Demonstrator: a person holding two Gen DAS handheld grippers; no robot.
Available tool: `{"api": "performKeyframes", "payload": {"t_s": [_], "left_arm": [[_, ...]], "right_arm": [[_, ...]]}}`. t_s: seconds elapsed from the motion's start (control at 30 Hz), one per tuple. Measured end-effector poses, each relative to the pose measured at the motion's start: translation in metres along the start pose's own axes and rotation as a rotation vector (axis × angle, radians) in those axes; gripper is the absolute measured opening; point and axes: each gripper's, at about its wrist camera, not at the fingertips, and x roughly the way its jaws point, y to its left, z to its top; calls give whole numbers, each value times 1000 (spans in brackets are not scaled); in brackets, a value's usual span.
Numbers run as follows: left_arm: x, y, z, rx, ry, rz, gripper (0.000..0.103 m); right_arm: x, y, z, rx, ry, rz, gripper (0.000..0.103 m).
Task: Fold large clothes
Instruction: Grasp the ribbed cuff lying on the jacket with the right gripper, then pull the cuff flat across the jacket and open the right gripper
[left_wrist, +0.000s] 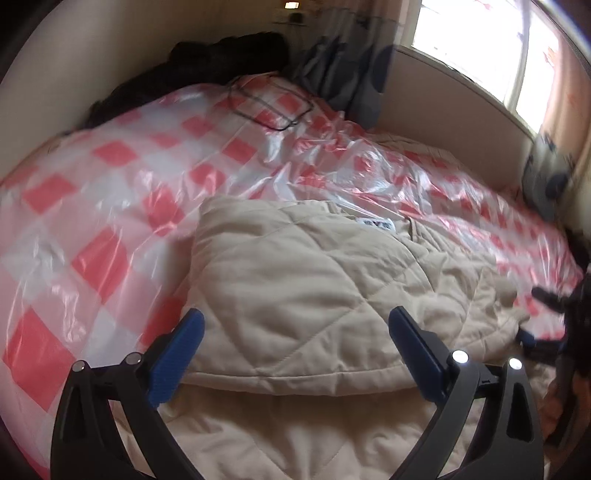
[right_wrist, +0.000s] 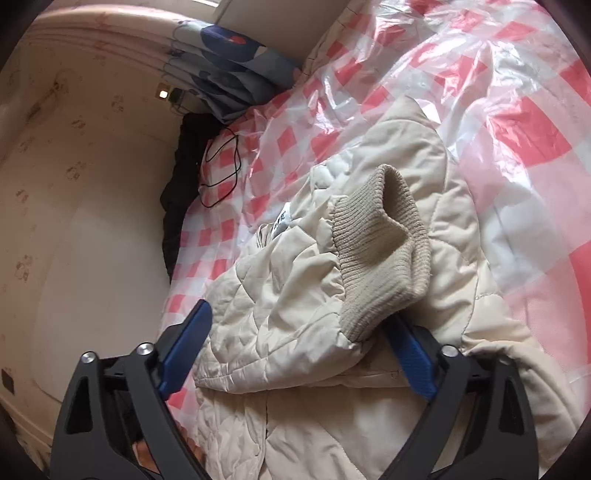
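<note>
A beige quilted jacket (left_wrist: 306, 280) lies on a bed under a red and white checked plastic sheet (left_wrist: 110, 177). My left gripper (left_wrist: 295, 325) is open, its blue fingers on either side of a folded part of the jacket, holding nothing. In the right wrist view the jacket (right_wrist: 295, 302) shows a sleeve with a ribbed knit cuff (right_wrist: 384, 251) folded across the body, and a white label (right_wrist: 281, 220). My right gripper (right_wrist: 295, 332) is open around the sleeve; the cuff hides the tip of the right finger. The right gripper also shows at the right edge of the left wrist view (left_wrist: 546, 332).
Dark clothing (left_wrist: 207, 59) is heaped by the wall at the far side of the bed. A blue patterned fabric (left_wrist: 343, 74) lies near the headboard. A thin black cord (right_wrist: 221, 170) lies on the plastic sheet. A bright window (left_wrist: 480, 48) is behind the bed.
</note>
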Motion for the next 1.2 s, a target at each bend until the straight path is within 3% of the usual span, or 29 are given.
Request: {"api": "performKeyframes", "payload": {"t_s": [0.13, 0.2, 0.23, 0.3, 0.4, 0.53, 0.6, 0.7, 0.77, 0.83, 0.9, 0.97, 1.03, 1.07, 1.1, 1.13, 1.2], "left_arm": [[-1, 12, 1, -49, 5, -7, 96], [0, 13, 1, -54, 10, -8, 96], [1, 13, 2, -56, 16, -10, 96], [2, 14, 1, -60, 25, -14, 96], [-5, 16, 7, -66, -3, -15, 96], [-29, 23, 32, -101, -104, -26, 96], [-29, 24, 39, -111, -105, -40, 96], [3, 22, 38, -83, 17, -44, 96], [42, 23, 24, -67, 152, -3, 96], [69, 25, 3, -49, 239, 27, 96], [68, 25, -6, -22, 225, 30, 96], [55, 26, 2, -15, 193, 32, 96], [35, 27, 13, -36, 102, 37, 96], [27, 28, 18, -50, 62, 29, 96], [24, 28, 23, -59, 44, 15, 96], [23, 27, 26, -63, 34, 7, 96], [30, 22, 27, -57, 46, 6, 96]], "right_arm": [[1, 3, -4, -47, -16, -73, 63], [5, -2, -5, -41, 3, -122, 33], [5, -6, -6, -23, 5, -131, 28], [3, -10, -6, -13, -3, -121, 23], [-9, 20, -5, -126, -64, -127, 22], [-39, 85, -2, -328, -198, -127, 21], [-44, 88, 3, -325, -208, -124, 21], [-32, 52, 7, -253, -163, -194, 21], [-5, 9, 5, -163, -38, -266, 21], [3, -23, 0, -67, 19, -245, 22], [-11, -15, 7, -50, -21, -244, 27], [-34, 6, 11, -83, -137, -266, 29], [-53, 36, 12, -169, -260, -272, 45], [-57, 49, 9, -233, -295, -259, 61], [-53, 65, 6, -306, -311, -274, 68], [-40, 78, 3, -377, -288, -292, 69], [-6, 89, 3, -482, -193, -338, 70]]}}
